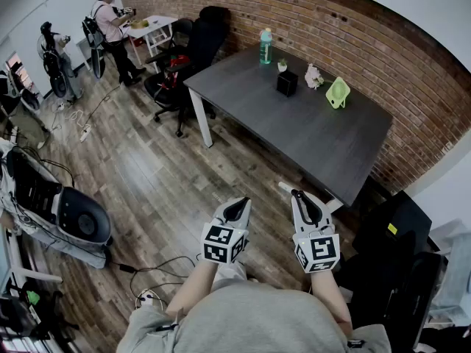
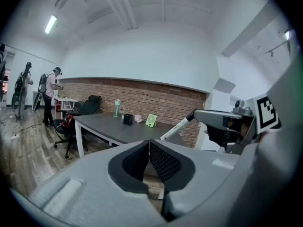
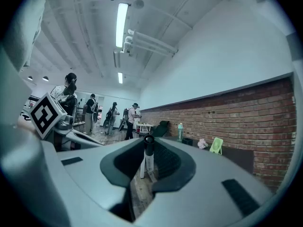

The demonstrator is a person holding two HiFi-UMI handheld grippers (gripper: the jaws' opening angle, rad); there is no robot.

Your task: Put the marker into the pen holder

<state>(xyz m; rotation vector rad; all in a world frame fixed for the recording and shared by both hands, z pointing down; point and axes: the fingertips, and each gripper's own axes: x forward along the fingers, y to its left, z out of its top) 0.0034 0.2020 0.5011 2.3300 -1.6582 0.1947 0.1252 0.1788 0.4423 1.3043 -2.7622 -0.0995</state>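
The marker [image 3: 149,151] stands clamped crosswise between the shut jaws of the right tool [image 1: 303,199], dark cap end up. It is well short of the worktop [image 1: 294,131]. It looks light, stiff and smooth, so a grip mid-barrel (as now) should suit, though it may swivel. The left tool [image 1: 237,208] is closed with nothing in it. The pen holder [image 1: 287,83] sits near the worktop's far edge. Its opening is too small to make out, and the marker's lower end is hidden.
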